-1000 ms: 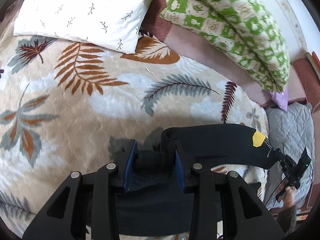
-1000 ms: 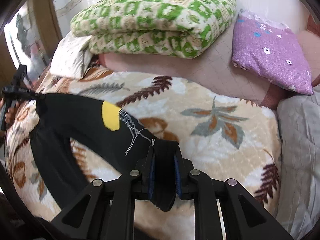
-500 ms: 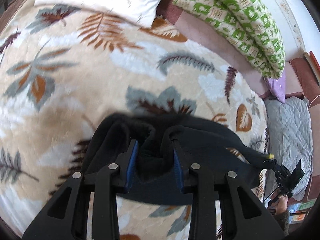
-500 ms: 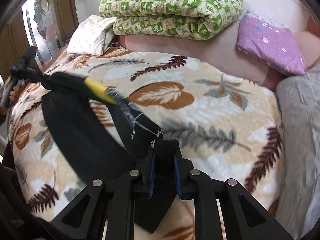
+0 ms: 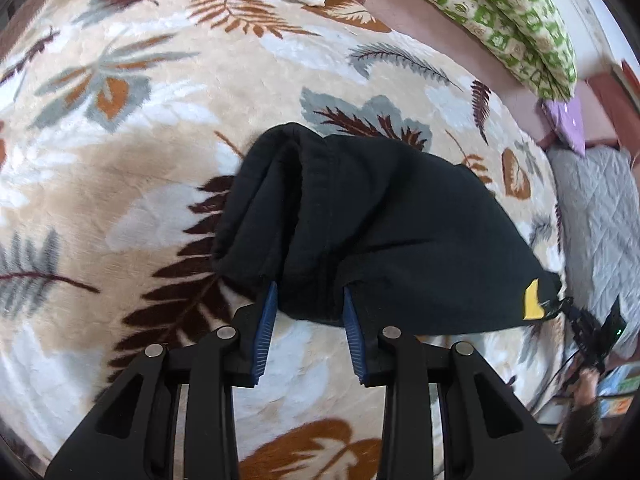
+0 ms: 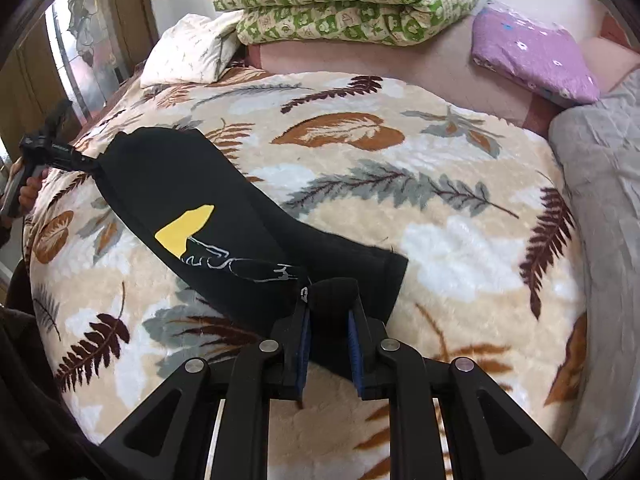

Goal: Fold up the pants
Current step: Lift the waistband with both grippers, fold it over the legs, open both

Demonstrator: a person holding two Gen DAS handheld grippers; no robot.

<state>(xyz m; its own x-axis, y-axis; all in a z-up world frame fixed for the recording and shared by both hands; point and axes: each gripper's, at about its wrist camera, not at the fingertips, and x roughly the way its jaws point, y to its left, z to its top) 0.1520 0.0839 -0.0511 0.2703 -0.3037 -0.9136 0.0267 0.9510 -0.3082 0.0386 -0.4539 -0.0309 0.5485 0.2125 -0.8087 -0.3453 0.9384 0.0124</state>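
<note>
The black pants point(image 5: 384, 220) lie spread on the leaf-print blanket point(image 5: 160, 120), reaching ahead of the left gripper point(image 5: 308, 308), whose blue pads pinch one bunched edge. From the right wrist, the right gripper point(image 6: 328, 320) clamps a fold of the pants point(image 6: 208, 208), which stretch away to its left.

The left wrist view looks steeply down along its jaws, close above the black pants point(image 5: 384, 232) on the leaf-print blanket point(image 5: 160, 128). The right wrist view sits lower, facing across the bed toward the far green quilt point(image 6: 344, 0). Both views share the pants' yellow patch point(image 6: 186, 230), the blanket and the quilt.
</note>
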